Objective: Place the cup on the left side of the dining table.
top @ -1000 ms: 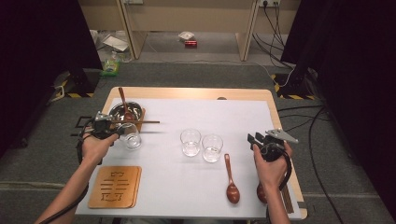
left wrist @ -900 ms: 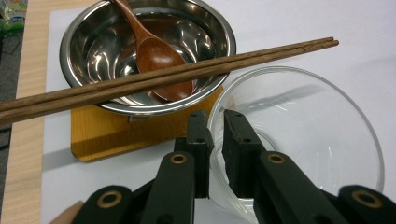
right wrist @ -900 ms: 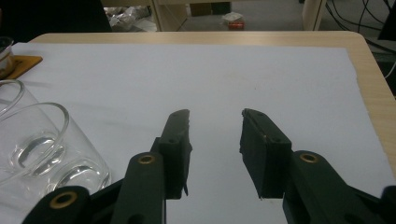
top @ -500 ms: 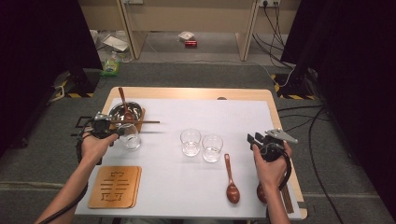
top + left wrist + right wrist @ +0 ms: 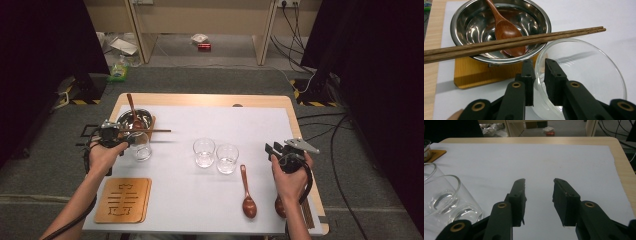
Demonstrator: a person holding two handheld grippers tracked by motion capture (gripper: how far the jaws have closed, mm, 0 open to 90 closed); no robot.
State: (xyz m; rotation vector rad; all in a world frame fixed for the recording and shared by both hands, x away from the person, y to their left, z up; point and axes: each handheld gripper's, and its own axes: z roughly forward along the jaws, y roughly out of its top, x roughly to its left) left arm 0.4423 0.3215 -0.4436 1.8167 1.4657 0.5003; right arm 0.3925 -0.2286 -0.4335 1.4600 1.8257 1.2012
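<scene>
In the high view, the left hand-held gripper (image 5: pixel 131 140) sat at the left of the frame, at a glass (image 5: pixel 141 146) standing upright on the white table (image 5: pixel 200 200), just below a steel bowl (image 5: pixel 134 119). In the left gripper view the glass (image 5: pixel 584 75) filled the lower right of the frame, its mouth turned up and its near wall running between the two black jaws, one pad outside the rim and one inside. The jaws had just been opening and stood narrow, with a slight gap at the wall, so the grip looked loosened rather than pressed. A pair of chopsticks (image 5: pixel 514 43) lay across the bowl's (image 5: pixel 461 22) rim, their long axis running from the left edge of that frame to tips at the upper right, just above the glass's far rim. A brown spoon (image 5: pixel 505 30) rested in the bowl, handle pointing to the top of the frame, and the bowl stood on a wooden coaster (image 5: pixel 474 72). The right hand-held gripper (image 5: pixel 272 148) was held at the right of the high view, well apart from the glass, its jaws (image 5: pixel 539 192) moderately wide with nothing between them. Two more glasses (image 5: pixel 216 155) stood upright side by side at mid-table, a second spoon (image 5: pixel 246 192) lay below them with its handle pointing up the frame, and a square wooden mat (image 5: pixel 123 199) lay at the lower left.
</scene>
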